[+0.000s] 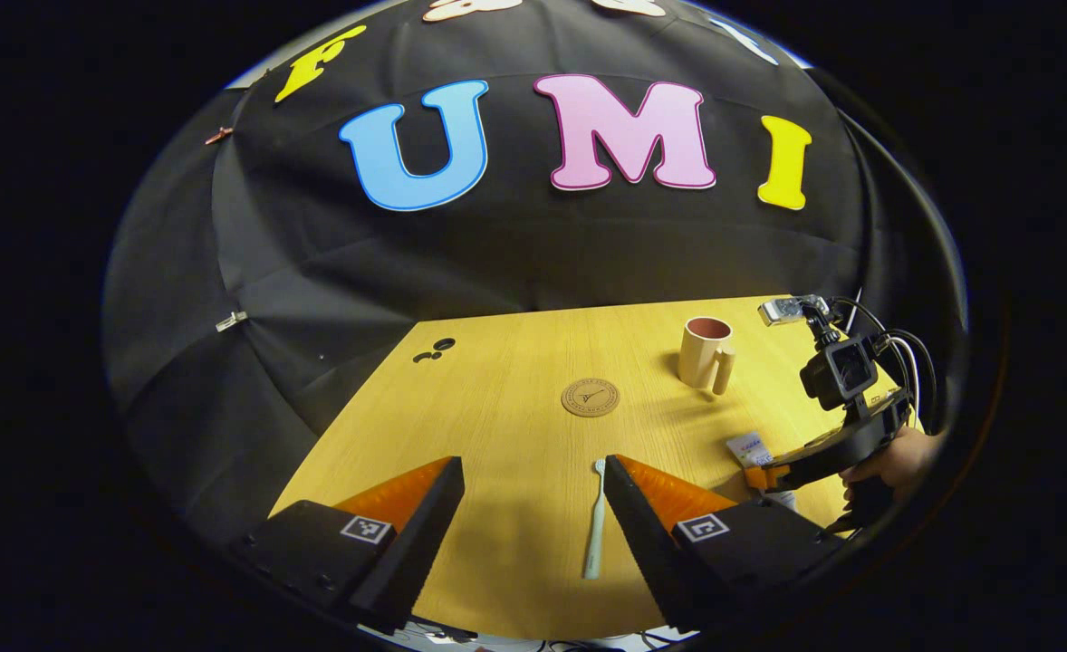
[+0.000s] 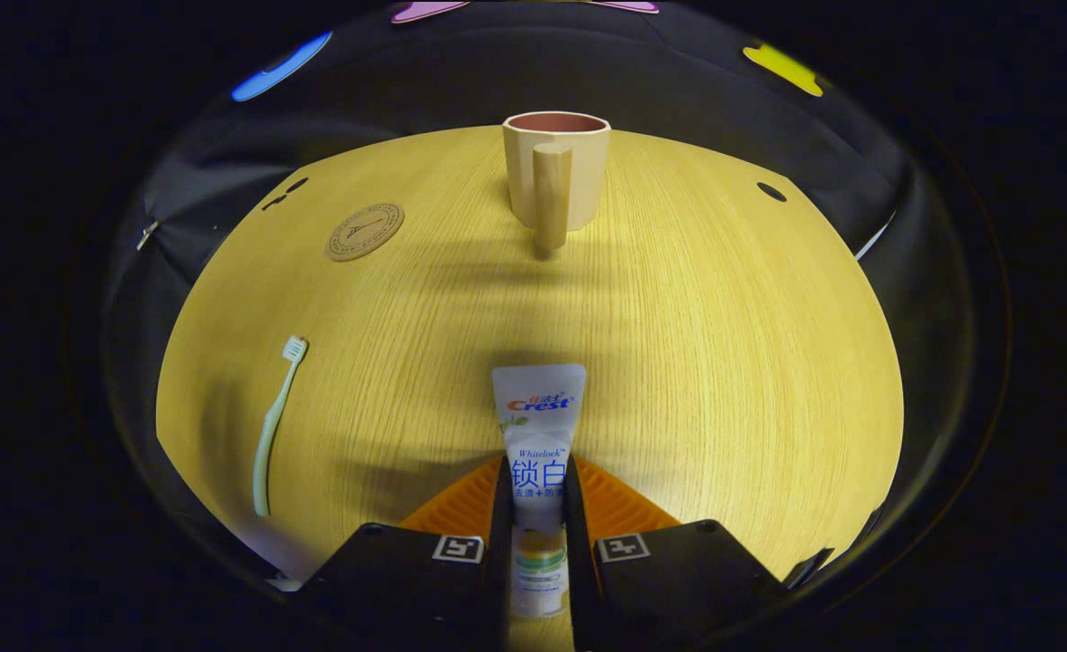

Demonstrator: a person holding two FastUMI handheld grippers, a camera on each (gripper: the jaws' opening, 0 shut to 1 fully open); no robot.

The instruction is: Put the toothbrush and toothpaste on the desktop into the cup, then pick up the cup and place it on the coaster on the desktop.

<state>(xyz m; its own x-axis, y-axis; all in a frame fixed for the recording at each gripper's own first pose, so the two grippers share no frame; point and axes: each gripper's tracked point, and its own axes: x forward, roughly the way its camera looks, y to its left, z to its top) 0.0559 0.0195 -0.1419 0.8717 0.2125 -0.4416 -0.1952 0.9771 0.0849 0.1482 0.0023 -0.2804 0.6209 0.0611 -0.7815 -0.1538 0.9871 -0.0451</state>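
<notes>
While the right gripper (image 2: 538, 507) is clamping both fingers on the toothpaste (image 2: 539, 426), the tube is lying flat on the desktop (image 2: 724, 344) with its crimped end pointing toward the cup (image 2: 556, 172). Printing covers the tube's face. The left gripper (image 1: 533, 493) is hovering with jaws spread wide, the toothbrush (image 1: 596, 521) lying just inside its right finger. The round coaster (image 1: 590, 397) bearing a stamped emblem, its writing too small to make out, is sitting left of the cup.
</notes>
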